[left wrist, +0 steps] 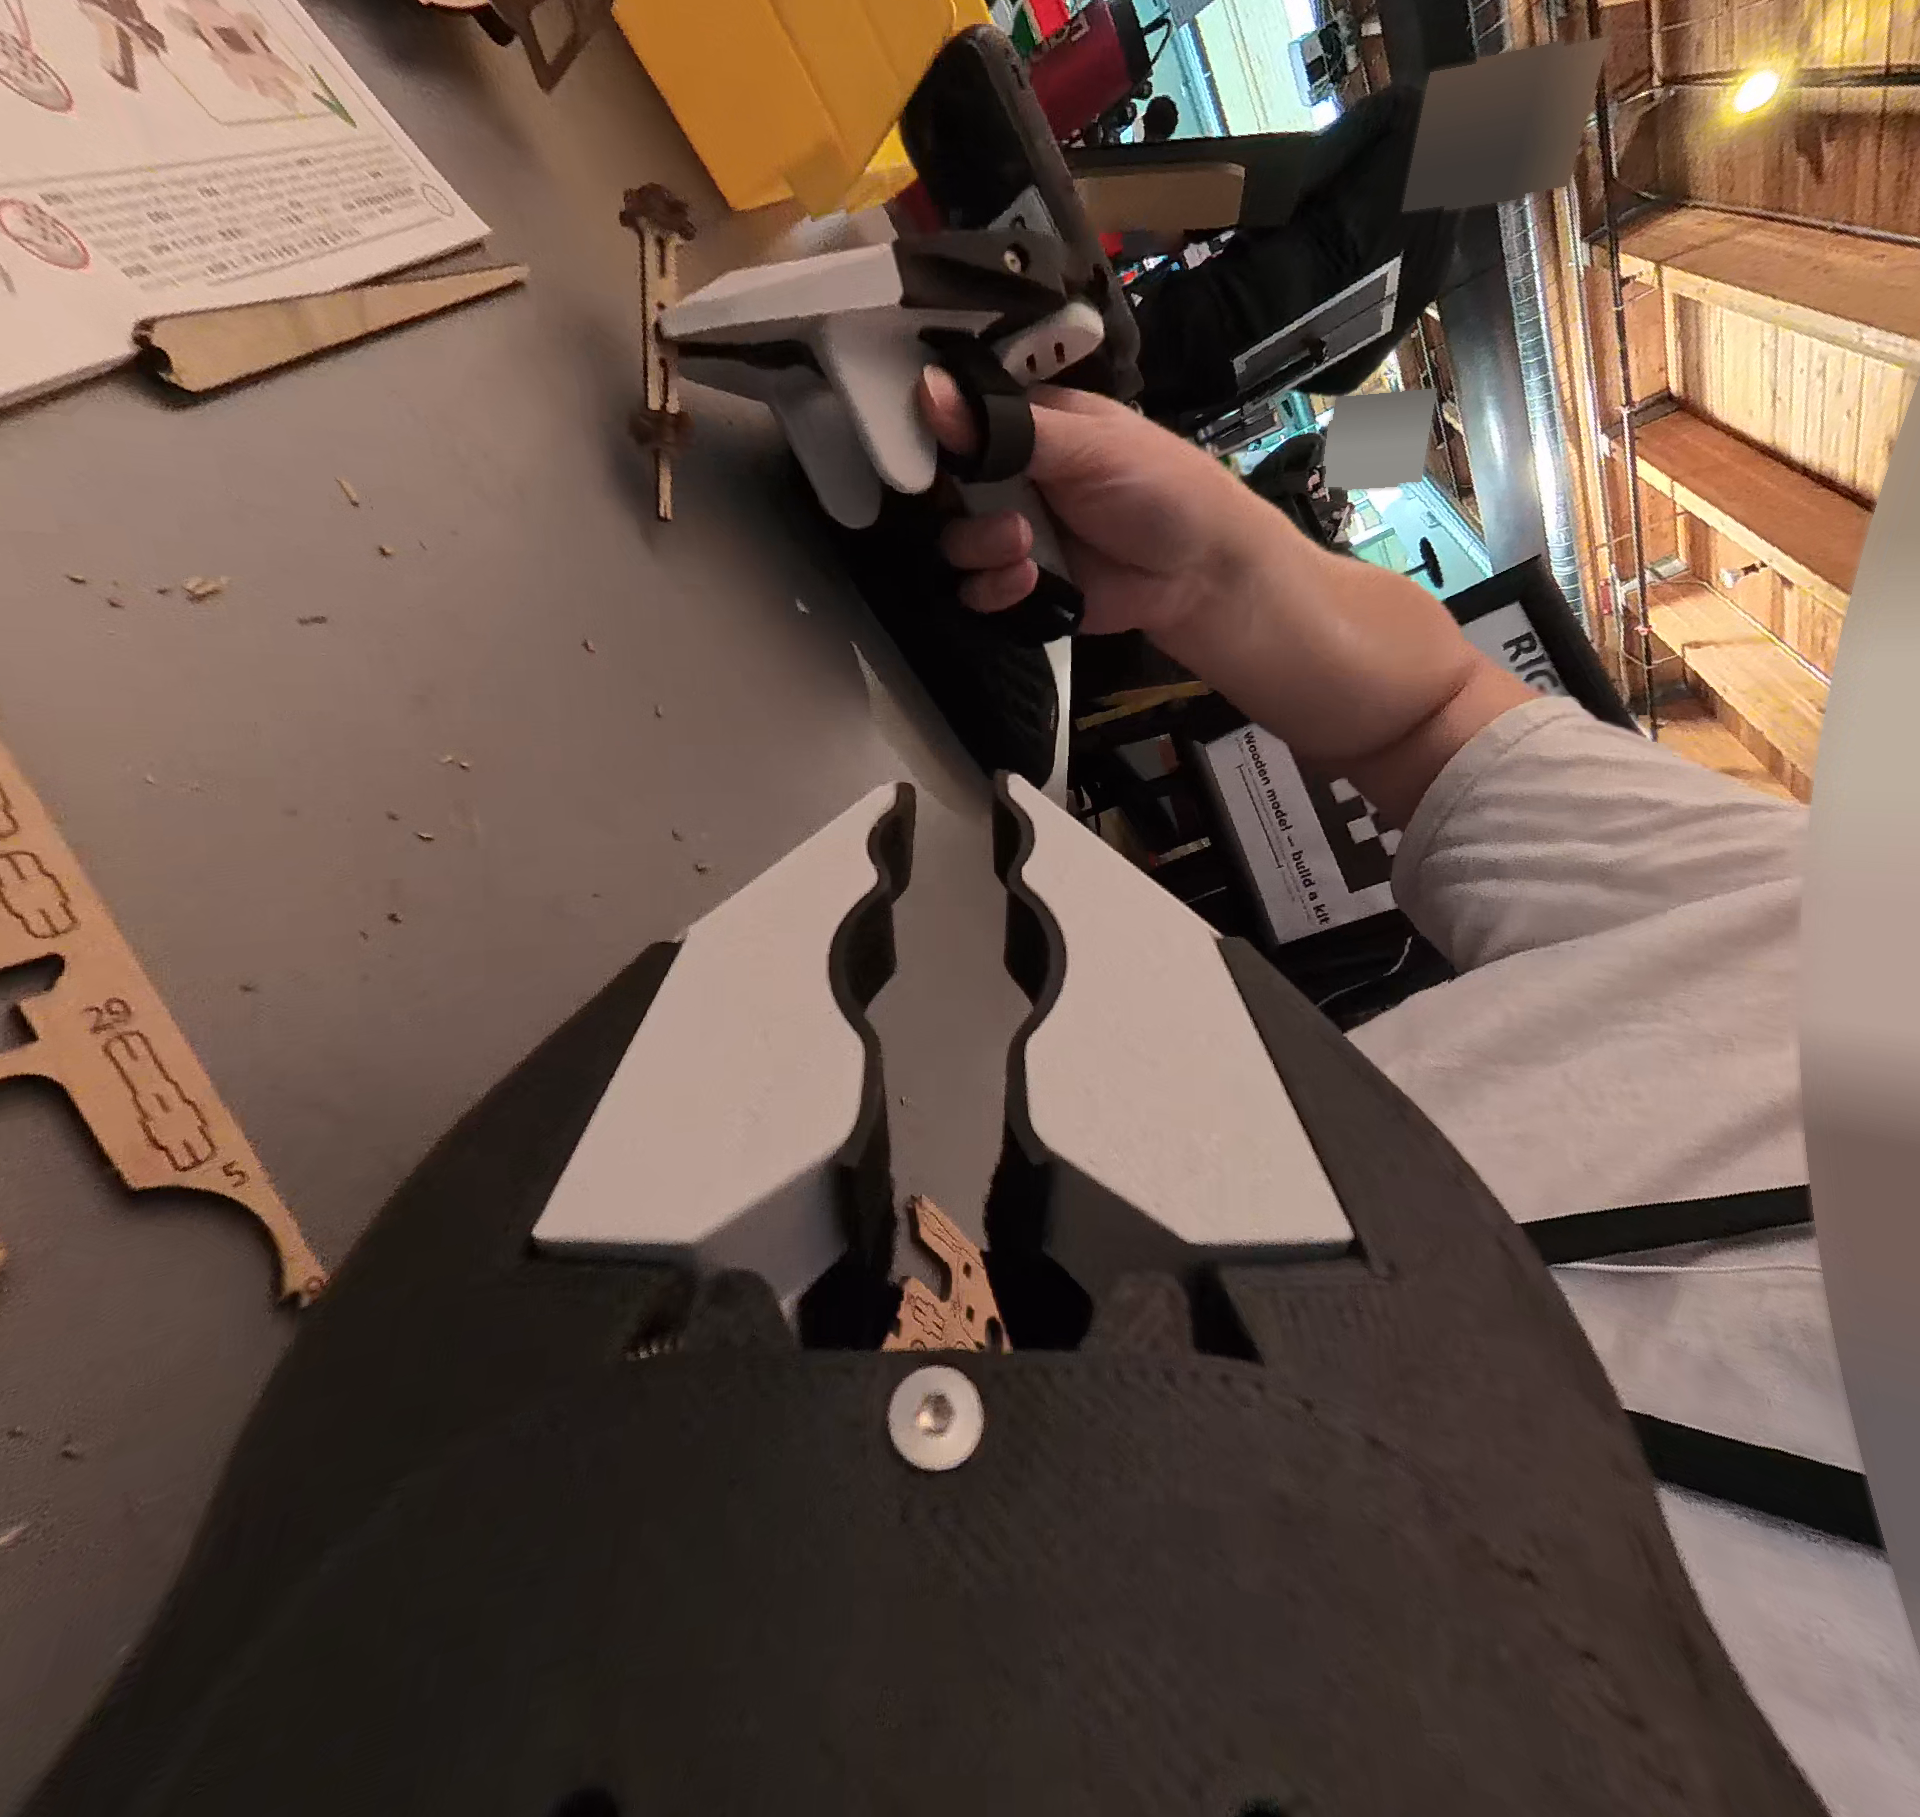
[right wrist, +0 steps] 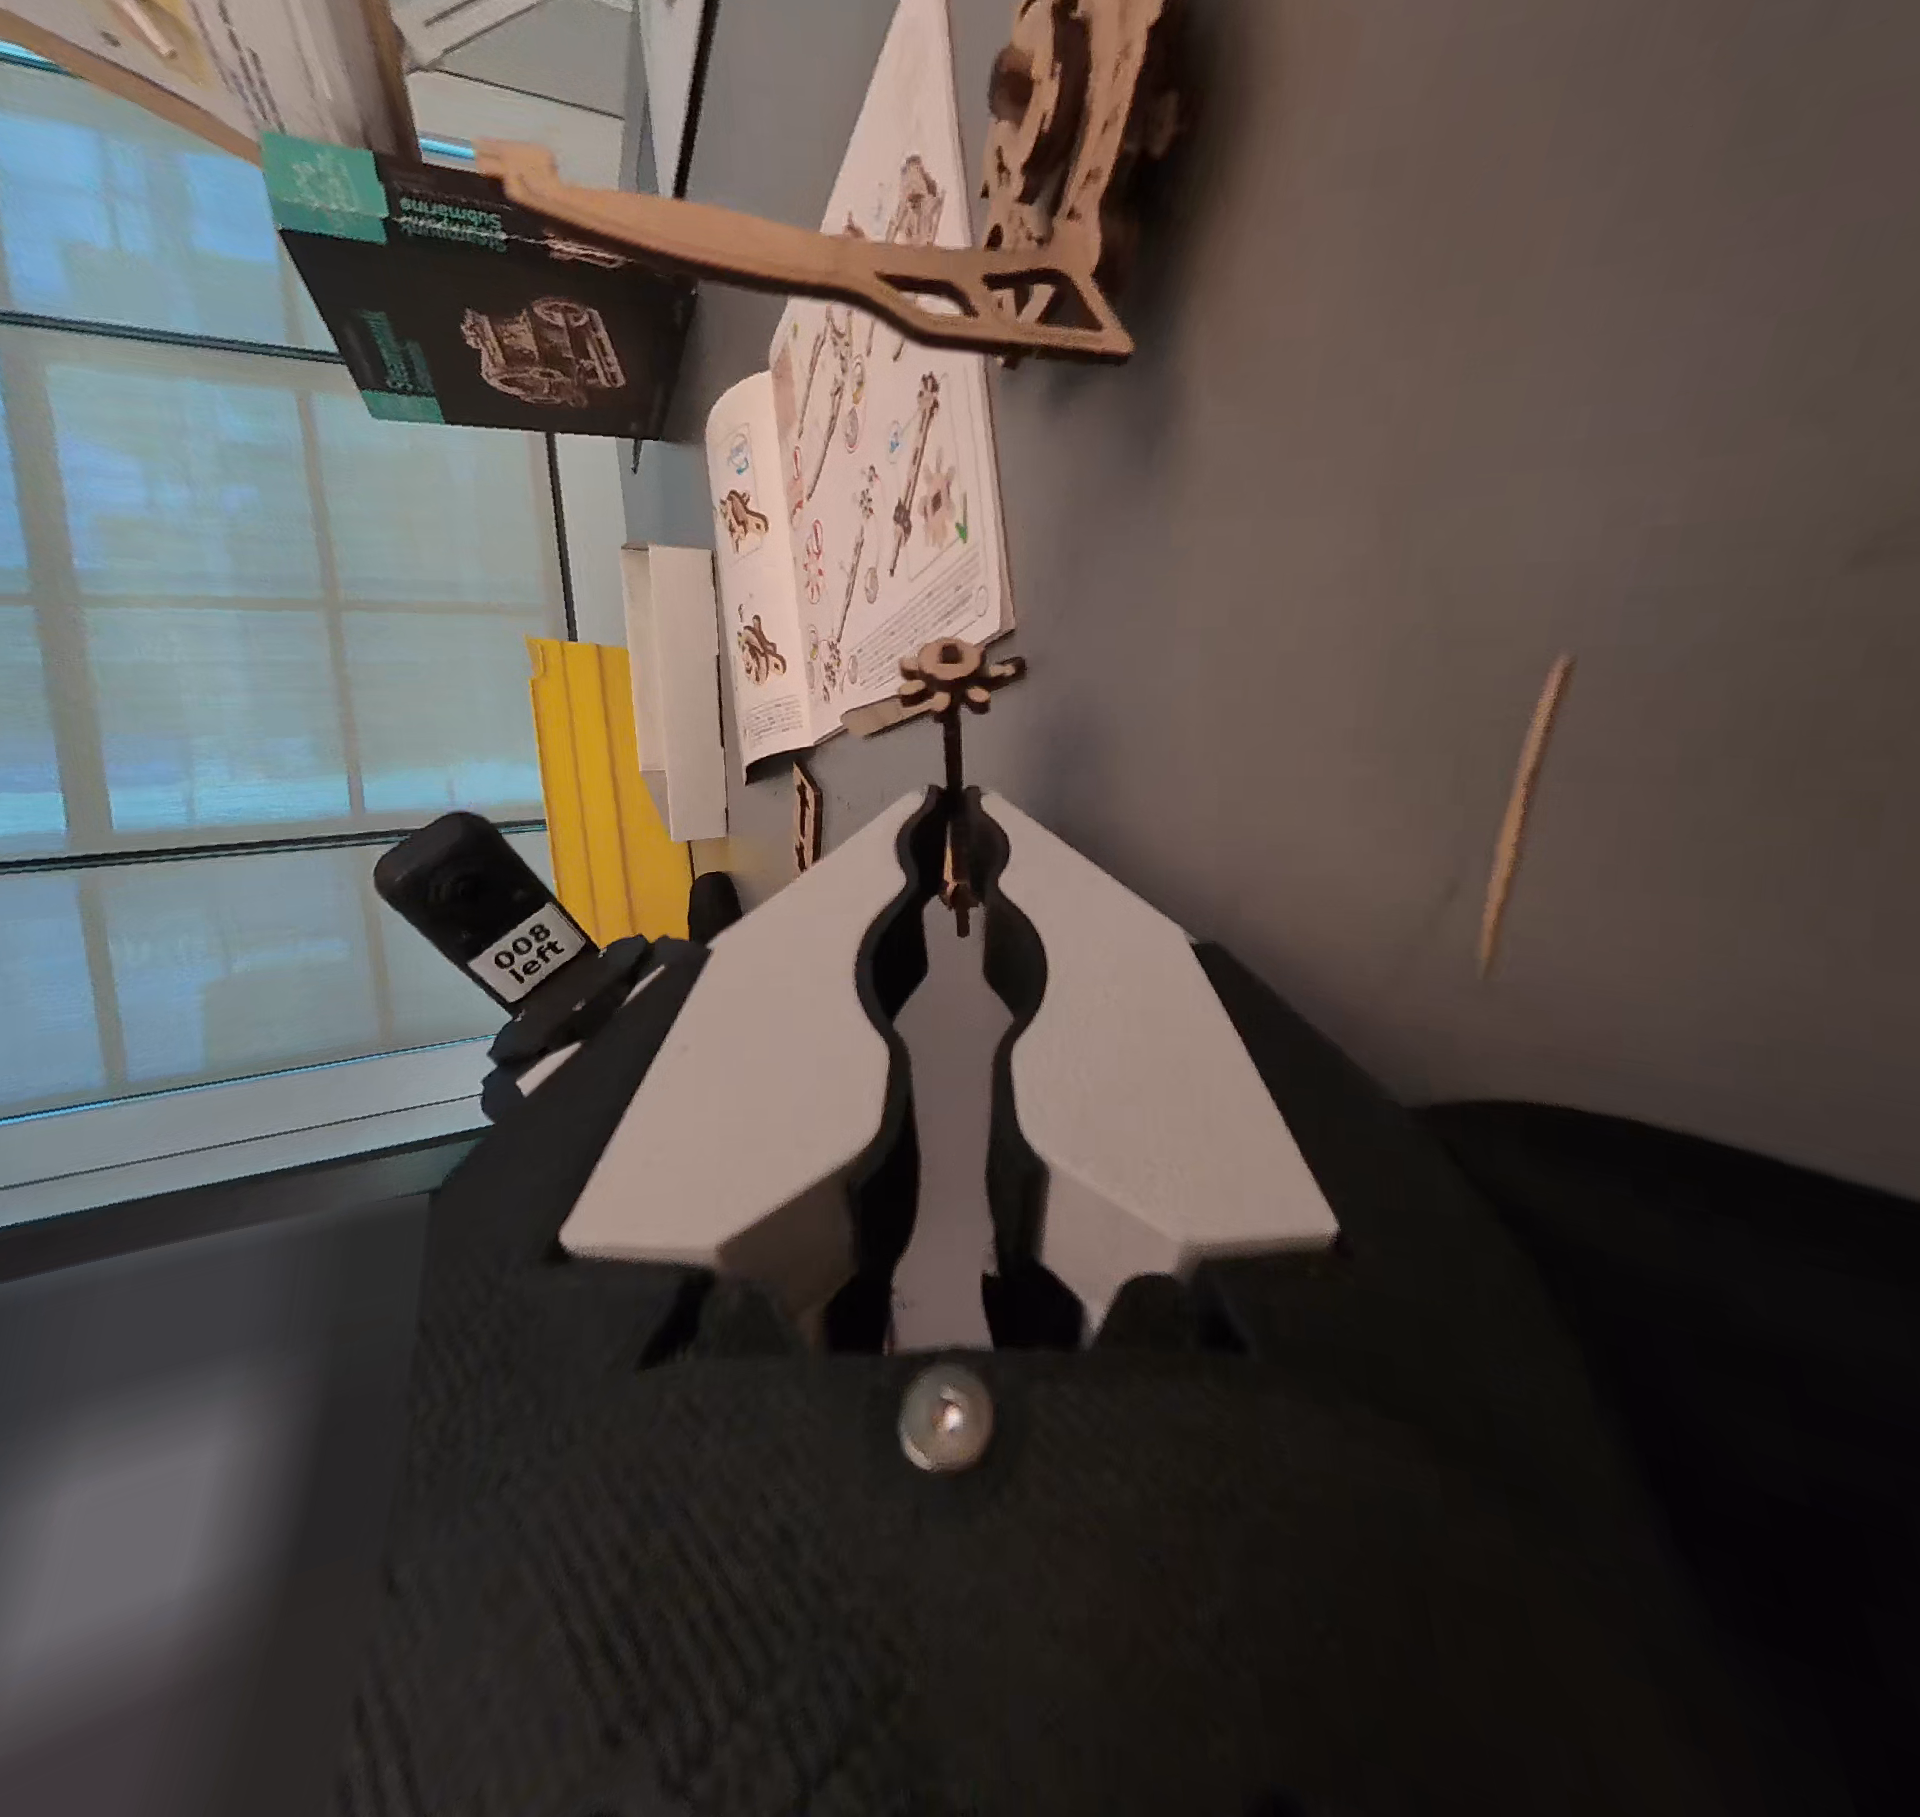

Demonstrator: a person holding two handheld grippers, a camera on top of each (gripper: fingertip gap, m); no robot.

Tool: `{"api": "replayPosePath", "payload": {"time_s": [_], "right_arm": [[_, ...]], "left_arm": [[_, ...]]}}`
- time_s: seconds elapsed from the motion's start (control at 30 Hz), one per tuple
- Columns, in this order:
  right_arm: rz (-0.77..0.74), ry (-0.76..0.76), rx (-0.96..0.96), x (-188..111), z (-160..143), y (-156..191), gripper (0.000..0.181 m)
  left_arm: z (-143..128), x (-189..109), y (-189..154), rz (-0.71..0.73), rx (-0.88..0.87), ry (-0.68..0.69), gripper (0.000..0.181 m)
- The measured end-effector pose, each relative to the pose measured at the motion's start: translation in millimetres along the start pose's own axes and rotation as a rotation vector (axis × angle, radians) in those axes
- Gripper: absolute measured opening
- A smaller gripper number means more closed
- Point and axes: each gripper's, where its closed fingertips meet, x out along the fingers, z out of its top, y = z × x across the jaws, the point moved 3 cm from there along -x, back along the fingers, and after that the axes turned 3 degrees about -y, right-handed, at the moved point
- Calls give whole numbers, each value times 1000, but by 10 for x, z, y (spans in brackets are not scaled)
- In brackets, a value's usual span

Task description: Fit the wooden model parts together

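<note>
Pinching a thin wooden axle rod with small dark gear-like pieces between its grey-and-black fingers, the right gripper is clenched on the rod near the tips; the rod's flower-shaped wooden end sticks out past them. In the left wrist view the same rod stands against the grey desk, clamped by the right gripper, which a person's bare hand holds. The left gripper has its fingers parted with a narrow gap, nothing between the tips; a small flat laser-cut wooden piece shows low in the gap near the finger bases, and whether it is gripped cannot be told. Farther out on the desk lie a tapered wooden strip, an open instruction booklet, a laser-cut plywood sheet with numbered parts and a yellow plastic bin.
</note>
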Motion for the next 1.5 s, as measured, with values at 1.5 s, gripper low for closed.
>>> {"api": "replayPosePath", "payload": {"time_s": [1.5], "right_arm": [[442, 314, 609, -359, -377, 727, 0]], "left_arm": [[173, 358, -147, 166, 308, -10, 22]]}}
